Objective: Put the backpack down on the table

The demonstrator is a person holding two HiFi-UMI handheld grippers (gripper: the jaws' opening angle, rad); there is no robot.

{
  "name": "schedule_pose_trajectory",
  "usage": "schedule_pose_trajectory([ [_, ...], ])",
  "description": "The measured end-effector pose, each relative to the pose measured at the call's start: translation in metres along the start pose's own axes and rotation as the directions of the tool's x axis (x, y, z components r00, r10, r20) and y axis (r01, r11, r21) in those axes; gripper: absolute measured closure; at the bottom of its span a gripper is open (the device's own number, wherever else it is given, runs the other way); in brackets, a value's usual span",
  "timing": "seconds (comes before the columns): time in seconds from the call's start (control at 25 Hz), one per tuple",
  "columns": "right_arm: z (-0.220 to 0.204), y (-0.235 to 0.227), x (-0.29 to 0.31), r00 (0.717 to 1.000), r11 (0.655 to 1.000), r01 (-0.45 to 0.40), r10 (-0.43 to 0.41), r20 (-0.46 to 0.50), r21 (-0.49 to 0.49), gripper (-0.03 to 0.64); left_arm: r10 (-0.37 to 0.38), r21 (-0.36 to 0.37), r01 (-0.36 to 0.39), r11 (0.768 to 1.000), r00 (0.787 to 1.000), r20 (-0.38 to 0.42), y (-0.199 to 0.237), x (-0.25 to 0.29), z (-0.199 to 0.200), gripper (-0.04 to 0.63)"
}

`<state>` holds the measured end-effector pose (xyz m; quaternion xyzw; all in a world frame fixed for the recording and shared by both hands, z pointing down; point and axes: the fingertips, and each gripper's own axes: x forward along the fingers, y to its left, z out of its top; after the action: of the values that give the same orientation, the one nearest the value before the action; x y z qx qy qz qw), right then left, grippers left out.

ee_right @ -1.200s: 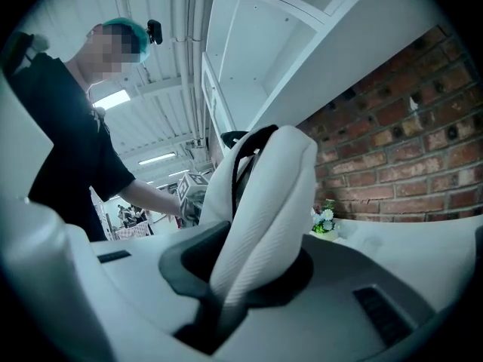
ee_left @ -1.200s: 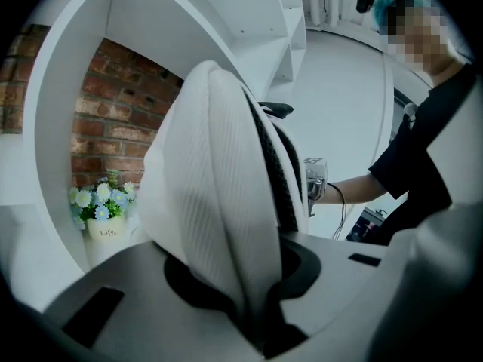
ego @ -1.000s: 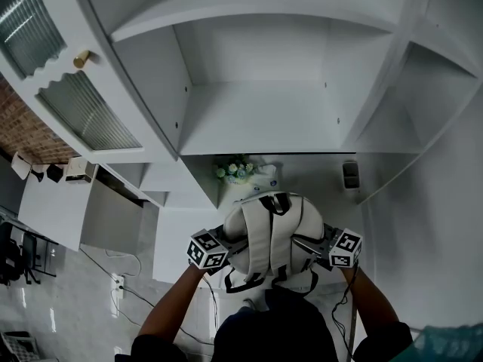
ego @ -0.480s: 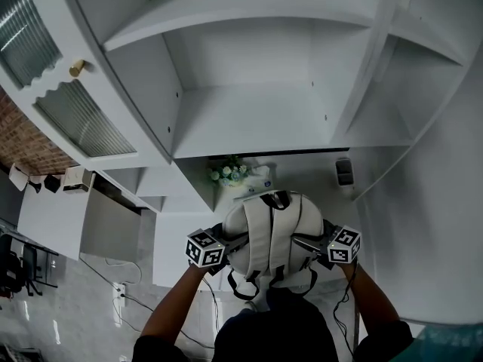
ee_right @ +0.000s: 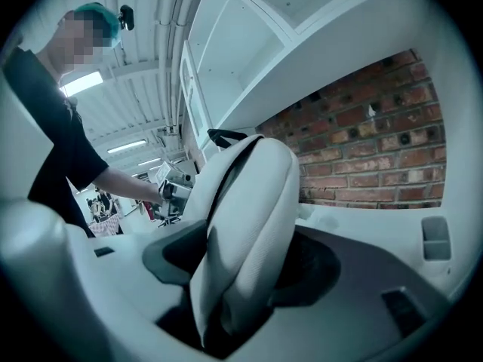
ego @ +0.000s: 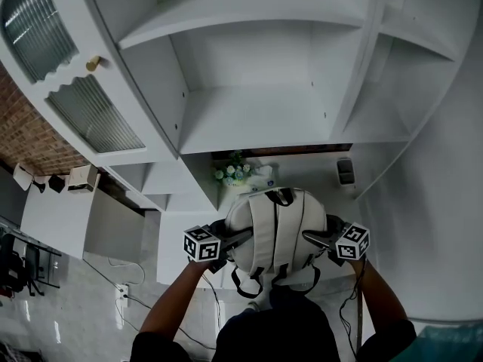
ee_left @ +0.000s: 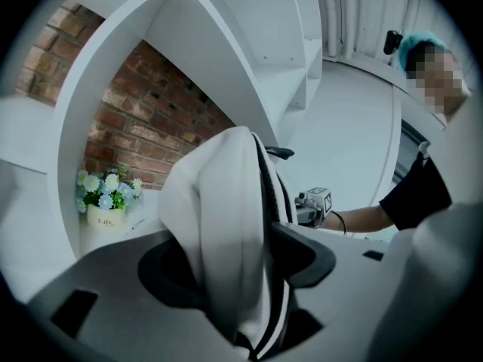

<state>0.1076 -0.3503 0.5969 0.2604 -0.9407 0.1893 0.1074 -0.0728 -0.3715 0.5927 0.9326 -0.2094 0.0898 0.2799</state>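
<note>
The white backpack (ego: 275, 228) with dark straps stands upright on the white table (ego: 313, 178) under the shelves. My left gripper (ego: 230, 240) is at its left side and my right gripper (ego: 317, 238) at its right. In the left gripper view a fold of the backpack (ee_left: 219, 225) runs between the jaws of the left gripper (ee_left: 241, 266), which are opening; dark gaps show beside the fabric. In the right gripper view the backpack (ee_right: 249, 217) likewise stands between the spreading jaws of the right gripper (ee_right: 241, 270).
A small pot of pale flowers (ego: 235, 172) (ee_left: 106, 202) stands behind the backpack against a brick wall. A small grey holder (ego: 345, 172) (ee_right: 435, 238) sits at the back right. White shelves (ego: 256, 119) rise above, a glass-fronted cabinet door (ego: 90, 111) at left.
Both grippers' jaws have spread apart on the backpack's sides, and the two marker cubes have moved slightly outward. The backpack stays upright on the table.
</note>
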Motion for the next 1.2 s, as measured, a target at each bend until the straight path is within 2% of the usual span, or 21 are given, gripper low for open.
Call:
schedule_pose_trajectory([
  [0.16, 0.008, -0.004, -0.016, 0.999, 0.999, 0.037, -0.037, -0.009, -0.033, 0.342, -0.008, 0.014, 0.008, 1.000, 1.000, -0.013, -0.004, -0.008, -0.004, 0.321],
  [0.24, 0.014, -0.005, -0.025, 0.998, 0.998, 0.061, -0.060, 0.020, -0.026, 0.342, -0.009, -0.005, 0.009, 1.000, 1.000, 0.001, -0.005, -0.013, -0.002, 0.316],
  [0.48, 0.027, -0.007, -0.050, 0.988, 0.992, 0.127, -0.127, 0.088, 0.002, 0.342, 0.009, 0.025, -0.009, 1.000, 1.000, 0.001, -0.007, -0.018, -0.004, 0.302],
  [0.84, 0.026, 0.019, -0.053, 0.976, 0.979, 0.202, -0.201, 0.088, -0.002, 0.342, 0.052, 0.053, -0.052, 0.997, 0.999, 0.000, -0.009, -0.037, -0.009, 0.295],
  [0.96, 0.029, 0.028, -0.051, 0.972, 0.977, 0.212, -0.212, 0.106, 0.003, 0.342, 0.066, 0.043, -0.067, 0.997, 0.997, 0.034, -0.011, -0.050, -0.008, 0.291],
  [1.2, 0.040, 0.058, -0.050, 0.965, 0.978, 0.206, -0.205, 0.164, 0.012, 0.342, 0.098, 0.009, -0.102, 0.995, 0.980, 0.173, -0.026, -0.086, 0.003, 0.293],
])
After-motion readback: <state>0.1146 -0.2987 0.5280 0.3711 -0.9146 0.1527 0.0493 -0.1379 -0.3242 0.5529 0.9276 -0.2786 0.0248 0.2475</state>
